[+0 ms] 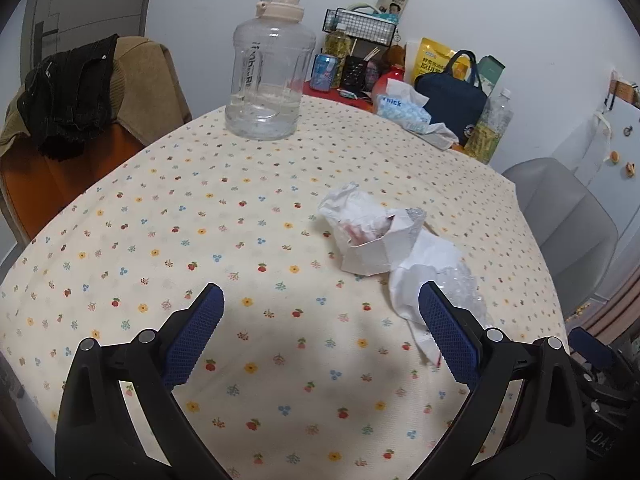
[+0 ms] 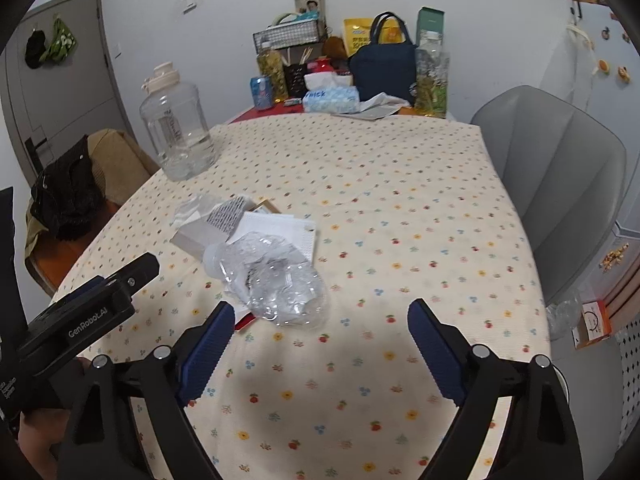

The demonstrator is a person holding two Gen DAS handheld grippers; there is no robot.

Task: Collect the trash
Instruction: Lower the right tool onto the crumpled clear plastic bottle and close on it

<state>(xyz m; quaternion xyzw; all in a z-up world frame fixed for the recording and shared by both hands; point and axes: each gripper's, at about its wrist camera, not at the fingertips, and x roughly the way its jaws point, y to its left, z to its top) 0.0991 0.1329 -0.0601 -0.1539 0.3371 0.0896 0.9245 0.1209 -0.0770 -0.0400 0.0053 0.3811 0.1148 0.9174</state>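
A small heap of trash lies on the flowered tablecloth. It holds a crumpled white paper box, a white paper sheet and a crushed clear plastic bottle. My left gripper is open just short of the heap, which lies ahead and to the right, and its right finger sits beside the paper. In the right wrist view the crushed bottle lies in front of the box and paper. My right gripper stands open with the bottle just ahead of its left finger; the pads touch nothing.
A big clear water jug stands at the far left of the table. A tissue pack, navy bag, bottles and a wire basket crowd the back. A grey chair is on the right, a chair with clothes on the left.
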